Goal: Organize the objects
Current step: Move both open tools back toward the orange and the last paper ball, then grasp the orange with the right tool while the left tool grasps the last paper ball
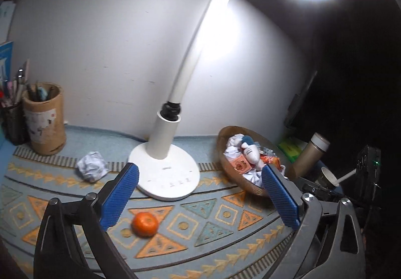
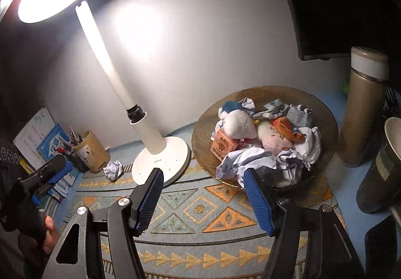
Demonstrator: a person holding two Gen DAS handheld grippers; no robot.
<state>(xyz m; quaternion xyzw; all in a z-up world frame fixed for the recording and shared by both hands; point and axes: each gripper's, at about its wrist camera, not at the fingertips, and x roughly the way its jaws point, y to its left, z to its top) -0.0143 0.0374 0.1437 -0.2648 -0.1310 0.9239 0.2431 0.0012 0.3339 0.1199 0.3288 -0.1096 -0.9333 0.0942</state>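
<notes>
The left gripper (image 1: 200, 193) is held wide open with nothing between the jaws; the mandarin (image 1: 145, 224) lies on the patterned mat (image 1: 200, 241) covering the surface, just inside the left blue pad and slightly below the pad tips, untouched. A crumpled paper ball (image 1: 92, 166) is seen further back to the left, outside the jaws, near the lamp base (image 1: 166, 178) and a cardboard pen holder (image 1: 45, 118). The wooden bowl (image 1: 225, 138), filled with paper wads, a plush toy (image 1: 250, 152) and a small orange box (image 1: 241, 165), is seen behind the right pad tip. The right gripper (image 2: 203, 193) is held partly open and empty above the mat, the bowl (image 2: 325, 113) just beyond its right pad, the lamp base (image 2: 160, 161) beyond the left one. The paper ball (image 2: 113, 169) is seen well left of those jaws. A thermos (image 2: 363, 108) stands right of the bowl. The mandarin is not visible in the right view.
</notes>
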